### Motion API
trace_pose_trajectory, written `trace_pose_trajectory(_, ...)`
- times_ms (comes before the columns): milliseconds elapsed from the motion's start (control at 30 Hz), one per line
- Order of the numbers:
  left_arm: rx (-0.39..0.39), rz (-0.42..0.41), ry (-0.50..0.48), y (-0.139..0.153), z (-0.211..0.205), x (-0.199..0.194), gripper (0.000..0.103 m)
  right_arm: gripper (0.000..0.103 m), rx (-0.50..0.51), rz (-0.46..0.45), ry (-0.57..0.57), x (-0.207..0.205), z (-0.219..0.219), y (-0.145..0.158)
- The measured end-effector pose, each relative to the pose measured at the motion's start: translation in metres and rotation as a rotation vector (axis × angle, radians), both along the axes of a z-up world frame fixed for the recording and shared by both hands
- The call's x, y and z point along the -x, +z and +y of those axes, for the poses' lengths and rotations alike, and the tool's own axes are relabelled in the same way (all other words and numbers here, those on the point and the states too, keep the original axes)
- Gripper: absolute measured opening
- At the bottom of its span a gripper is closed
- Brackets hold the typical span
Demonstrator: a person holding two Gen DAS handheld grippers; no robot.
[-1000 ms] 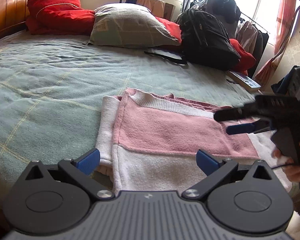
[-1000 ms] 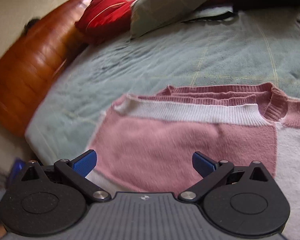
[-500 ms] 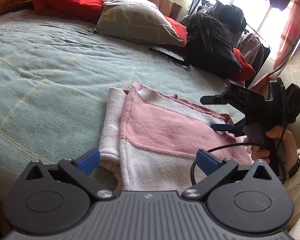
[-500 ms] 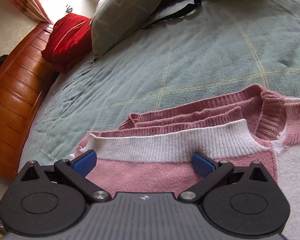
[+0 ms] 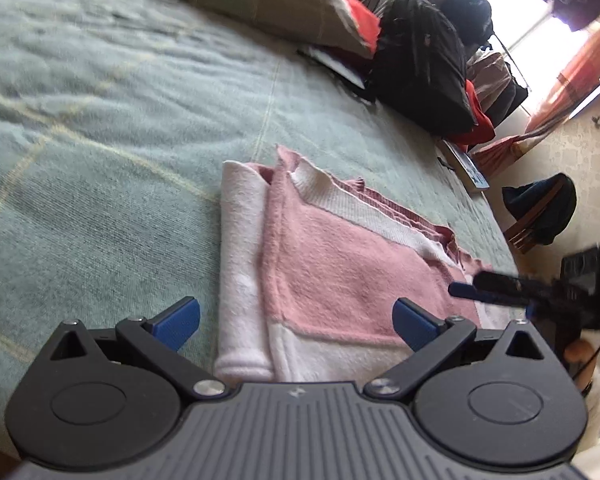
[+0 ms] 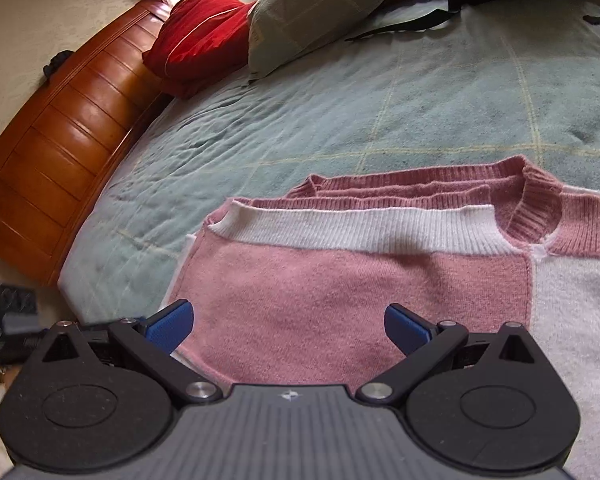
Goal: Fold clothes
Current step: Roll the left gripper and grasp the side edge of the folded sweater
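Our left gripper (image 5: 296, 318) spread wide and empty above the sweater's (image 5: 340, 272) near edge, our right gripper (image 6: 288, 326) likewise released over its pink panel, sweater folded flat on the bed (image 6: 340, 100), pillow (image 6: 320, 4) beyond

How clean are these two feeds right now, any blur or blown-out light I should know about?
Left wrist view: motion-smeared overall, the right gripper streaked, the window blown out white. Right wrist view: much sharper, the sweater knit ribs readable, glare on the wooden headboard; fisheye bends the bed edge.
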State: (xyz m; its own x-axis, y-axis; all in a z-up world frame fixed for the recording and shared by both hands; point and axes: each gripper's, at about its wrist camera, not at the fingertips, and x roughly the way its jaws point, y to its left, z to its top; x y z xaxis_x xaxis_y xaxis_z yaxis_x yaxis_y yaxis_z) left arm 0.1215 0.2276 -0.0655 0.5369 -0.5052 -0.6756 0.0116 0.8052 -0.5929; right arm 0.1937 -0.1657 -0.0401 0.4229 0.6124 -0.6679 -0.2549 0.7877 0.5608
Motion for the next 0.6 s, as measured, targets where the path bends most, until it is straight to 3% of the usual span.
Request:
trace_pose_trajectory(167, 0.074, 0.075, -0.083, -0.013, 0.005, -0.031, 0.102, 0.103, -0.019, 0.010, 0.018, -0.003, -0.002, -0.003)
trace_pose_trajectory(433, 0.213, 0.106, -0.157, -0.026, 0.004, -0.086, 0.102, 0.103, -0.042, 0.027, 0.028, -0.014, -0.002, -0.010)
trace_pose_trajectory(600, 0.266, 0.108, -0.191, -0.031, -0.002, -0.093, 0.102, 0.103, -0.058, 0.030, 0.029, -0.016, -0.003, -0.010)
